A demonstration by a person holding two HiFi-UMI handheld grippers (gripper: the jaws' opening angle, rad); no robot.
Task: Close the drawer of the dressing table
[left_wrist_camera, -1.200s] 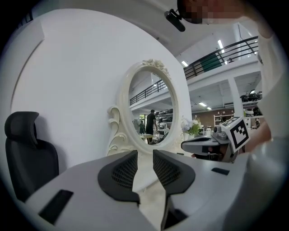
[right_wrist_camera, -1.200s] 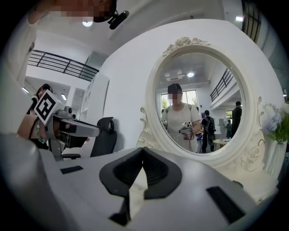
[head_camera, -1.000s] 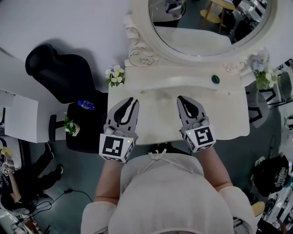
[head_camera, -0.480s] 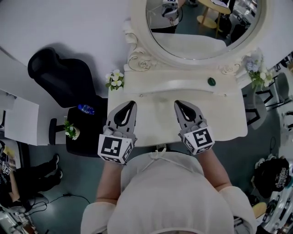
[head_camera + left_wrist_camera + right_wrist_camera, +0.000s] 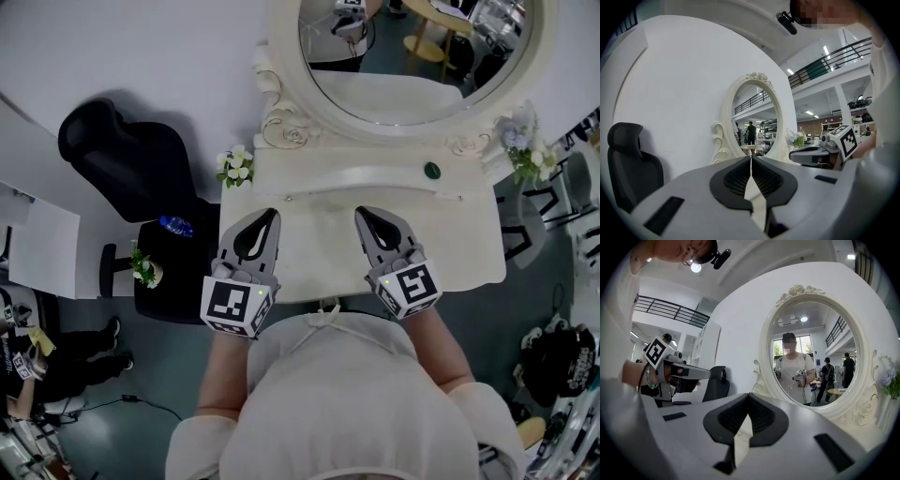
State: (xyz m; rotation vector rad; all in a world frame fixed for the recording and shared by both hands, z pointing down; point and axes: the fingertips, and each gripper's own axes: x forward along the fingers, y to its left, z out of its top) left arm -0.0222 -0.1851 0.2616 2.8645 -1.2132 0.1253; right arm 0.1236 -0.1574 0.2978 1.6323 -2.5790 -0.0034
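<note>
The white dressing table stands right in front of me, its oval mirror at the back. Its drawer does not show: the tabletop and my body hide the front. My left gripper hovers level over the left part of the tabletop, jaws shut on nothing. My right gripper hovers over the middle right, also shut and empty. In the left gripper view the left gripper points at the mirror. In the right gripper view the right gripper faces the mirror too.
White flowers sit at the table's back left corner and a bouquet at the back right. A small green object lies on the raised shelf. A black chair and a dark stool with a water bottle stand to the left.
The left gripper's jaws have gone from slightly apart to shut. Both grippers have stayed over the tabletop; the view shifted a little.
</note>
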